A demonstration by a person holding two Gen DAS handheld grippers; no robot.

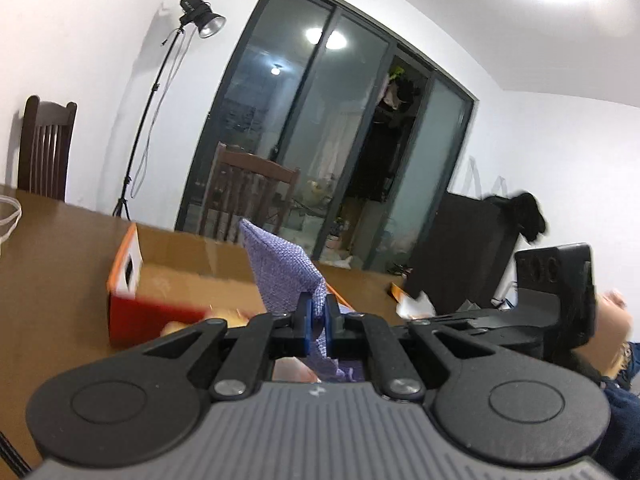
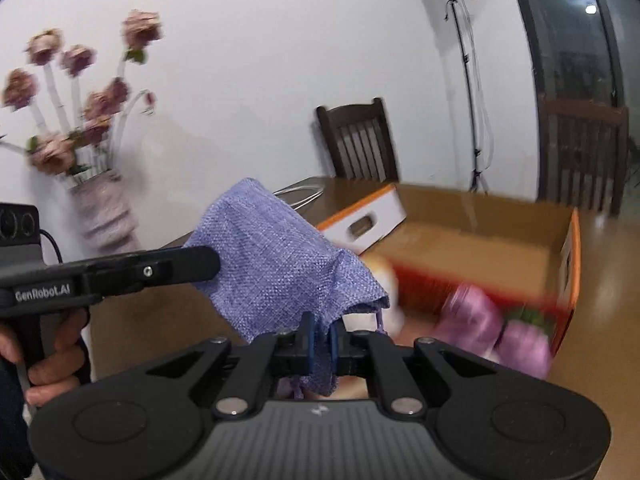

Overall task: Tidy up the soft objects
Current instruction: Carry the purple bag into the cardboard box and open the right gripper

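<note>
A purple woven drawstring pouch (image 2: 276, 264) hangs in the air between both grippers. My left gripper (image 1: 316, 316) is shut on one edge of the pouch (image 1: 280, 268). My right gripper (image 2: 320, 342) is shut on the pouch's mouth edge. The left gripper's body (image 2: 120, 272) shows at the left of the right wrist view, touching the pouch's far side. Behind stands an open cardboard box (image 2: 480, 240) with orange rims; blurred purple soft toys (image 2: 496, 332) and a pale soft object (image 2: 384, 280) lie in or at its front.
The brown table (image 1: 52, 264) carries the box (image 1: 180, 276). A vase of pink flowers (image 2: 100, 216) stands at the left wall. Wooden chairs (image 2: 360, 140), a light stand (image 2: 468, 80), glass sliding doors (image 1: 340, 140) and a white wire item (image 1: 10, 216) are around.
</note>
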